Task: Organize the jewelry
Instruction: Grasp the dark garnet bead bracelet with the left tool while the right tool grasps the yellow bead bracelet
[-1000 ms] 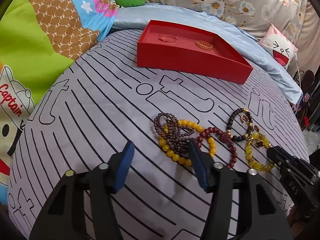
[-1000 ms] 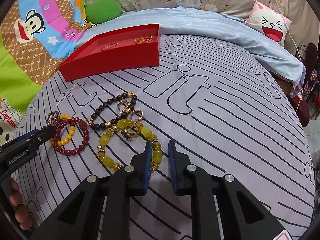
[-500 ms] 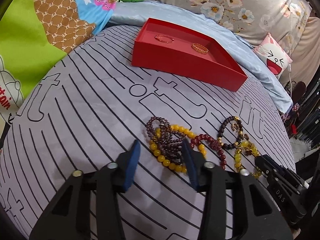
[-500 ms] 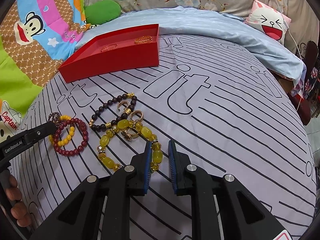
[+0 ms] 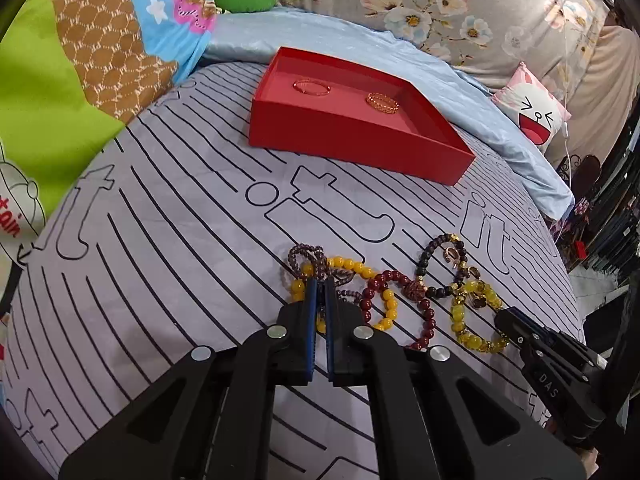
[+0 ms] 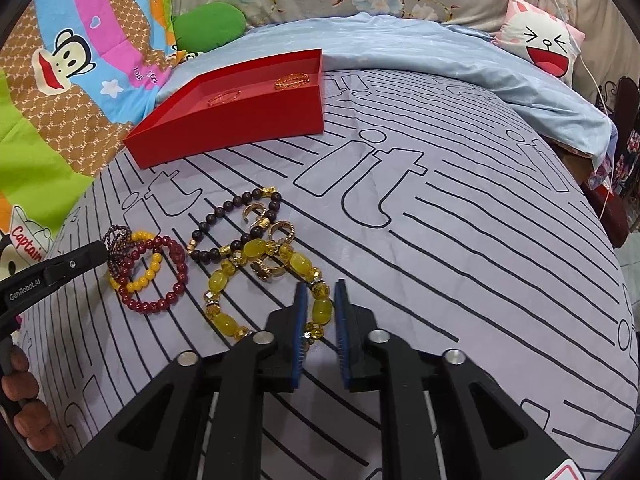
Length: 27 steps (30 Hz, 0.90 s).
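I am pressing my left claw [image 5: 319,286] down into the heap of bead bracelets on the grey sheet with black line lettering [image 5: 168,216]. Its blue-padded jaws have just been closing and are now nearly together, pinching strands where the small dark purple-brown bead bracelet [image 5: 306,254] is lying tangled with the round yellow bead bracelet [image 5: 352,268]; which of the two the pads are biting on I cannot tell. Just beside them the dark red bead bracelet [image 5: 400,284] is overlapping the yellow one.

My right claw [image 6: 321,304] is sitting at the other end of the heap — its jaws are drawn close around one oval stone of the chunky translucent yellow bracelet [image 6: 256,250], with the bead between the pads. The black bead bracelet with gold spacers [image 6: 236,204] and a few gold hoop earrings [image 6: 280,230] are lying touching that yellow bracelet.

Farther back on the sheet the shallow red cardboard tray [image 5: 344,140] is holding two items, well apart — a thin reddish bangle [image 5: 312,87] and a gold chain bracelet [image 5: 382,102].
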Motion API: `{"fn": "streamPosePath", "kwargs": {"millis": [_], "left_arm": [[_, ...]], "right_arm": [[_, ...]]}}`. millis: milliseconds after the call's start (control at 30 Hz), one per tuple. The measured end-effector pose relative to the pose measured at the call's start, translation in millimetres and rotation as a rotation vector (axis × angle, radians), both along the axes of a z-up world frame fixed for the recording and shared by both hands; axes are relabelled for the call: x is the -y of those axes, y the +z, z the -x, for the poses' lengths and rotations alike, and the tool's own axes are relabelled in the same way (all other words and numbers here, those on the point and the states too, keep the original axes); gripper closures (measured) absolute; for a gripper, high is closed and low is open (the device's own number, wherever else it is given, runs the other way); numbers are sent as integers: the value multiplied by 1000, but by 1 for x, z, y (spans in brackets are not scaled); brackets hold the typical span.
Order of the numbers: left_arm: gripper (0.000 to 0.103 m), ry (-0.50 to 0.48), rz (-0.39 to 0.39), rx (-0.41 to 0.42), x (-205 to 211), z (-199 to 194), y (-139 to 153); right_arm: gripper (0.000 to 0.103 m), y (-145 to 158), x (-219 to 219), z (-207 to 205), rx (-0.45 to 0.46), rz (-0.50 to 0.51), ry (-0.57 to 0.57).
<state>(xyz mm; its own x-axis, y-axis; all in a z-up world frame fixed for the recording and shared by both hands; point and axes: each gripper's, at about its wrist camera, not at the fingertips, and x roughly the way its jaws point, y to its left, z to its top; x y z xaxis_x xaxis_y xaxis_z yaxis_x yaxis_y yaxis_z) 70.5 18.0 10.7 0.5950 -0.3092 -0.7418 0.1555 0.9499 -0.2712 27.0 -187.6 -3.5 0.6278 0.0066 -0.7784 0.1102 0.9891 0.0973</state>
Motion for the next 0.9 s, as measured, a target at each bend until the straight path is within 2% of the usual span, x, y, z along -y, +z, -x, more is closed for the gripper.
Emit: {"fn": "streamPosePath", "kwargs": {"millis": [367, 600, 900], "left_arm": [[100, -5, -25, 56, -9, 13, 31], [100, 3, -29, 60, -16, 16, 38], [100, -33, -32, 61, -13, 15, 52]], "right_arm": [[94, 21, 3, 8, 38, -21, 10], [94, 33, 7, 14, 57, -40, 4], [94, 75, -2, 10, 113, -49, 76]]}}
